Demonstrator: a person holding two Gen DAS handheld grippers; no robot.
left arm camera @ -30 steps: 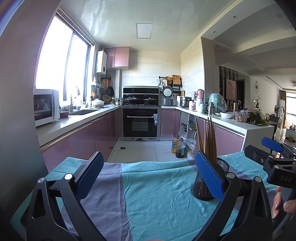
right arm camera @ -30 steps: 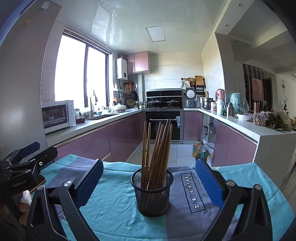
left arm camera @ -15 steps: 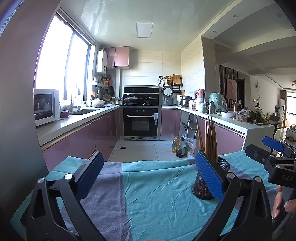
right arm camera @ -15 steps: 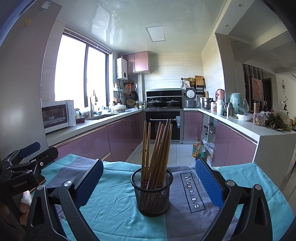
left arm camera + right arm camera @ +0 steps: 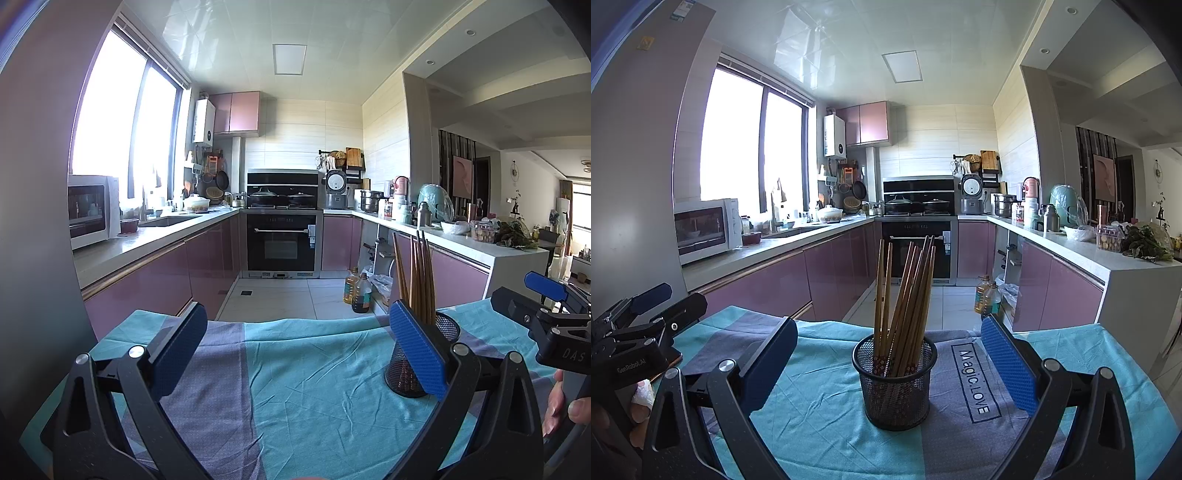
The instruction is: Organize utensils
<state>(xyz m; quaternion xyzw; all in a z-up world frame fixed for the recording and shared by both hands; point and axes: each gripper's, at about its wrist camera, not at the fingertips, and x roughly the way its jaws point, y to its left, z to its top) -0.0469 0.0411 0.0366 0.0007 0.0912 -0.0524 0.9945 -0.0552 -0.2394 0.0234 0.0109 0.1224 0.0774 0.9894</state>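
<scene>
Behind left tongs [image 5: 299, 347], holder [image 5: 447, 326] half-hidden — perhaps chopsticks [image 5: 419, 277]

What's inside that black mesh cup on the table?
The mesh cup holds a bunch of wooden chopsticks standing upright and leaning apart. Their patterned lower ends show dimly through the mesh; the cup's very bottom is hidden.

Legible markings: three noted.
"Magic.LOVE" printed on tablecloth [image 5: 975, 384]; "GenRobot.AI" on left gripper [image 5: 631, 365] body; partial "DAS" on right gripper [image 5: 572, 354] body.
</scene>
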